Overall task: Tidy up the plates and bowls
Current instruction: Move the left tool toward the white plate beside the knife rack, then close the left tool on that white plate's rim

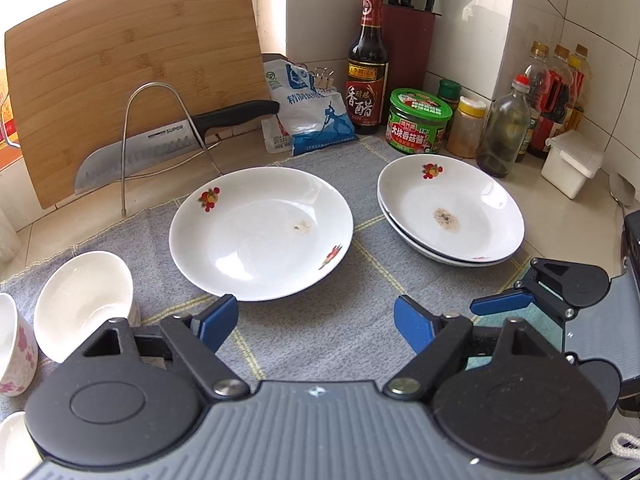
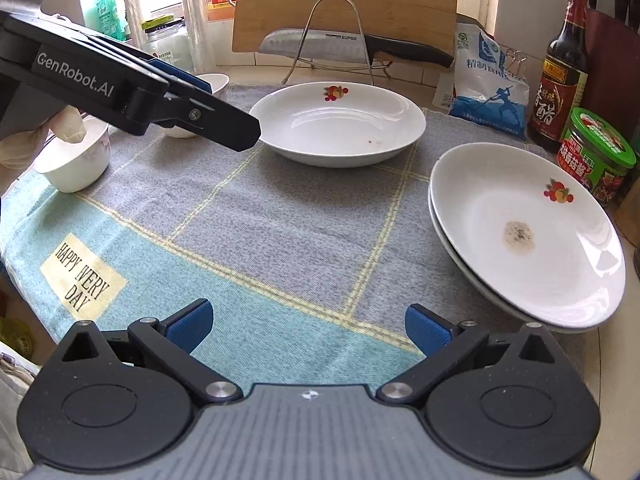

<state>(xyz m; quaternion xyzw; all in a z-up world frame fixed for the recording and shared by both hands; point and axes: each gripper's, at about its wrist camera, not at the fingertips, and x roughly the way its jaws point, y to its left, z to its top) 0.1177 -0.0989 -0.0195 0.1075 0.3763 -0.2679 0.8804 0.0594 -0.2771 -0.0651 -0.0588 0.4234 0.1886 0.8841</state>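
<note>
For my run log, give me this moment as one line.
left tool open, empty | right tool open, empty | single plate on mat | plate stack at right | bowls at left

"SUPOR" marks the knife (image 1: pixel 132 152); "HAPPY EVERY DAY" the cloth (image 2: pixel 280 240); "GenRobot.AI" the left gripper (image 2: pixel 224 120).

lower stacked plate (image 2: pixel 452 236) mostly hidden, floral cup (image 1: pixel 14 354) edge-cropped

The right claw (image 2: pixel 307 330) hangs with its blue pads wide apart over a grey and teal cloth (image 2: pixel 260 240) on the bench. A single white plate (image 2: pixel 338 124) sits ahead; a stack of plates (image 2: pixel 528 236) lies to the right. The left claw (image 2: pixel 224 120) reaches in from the left beside a white bowl (image 2: pixel 76 164).
</note>
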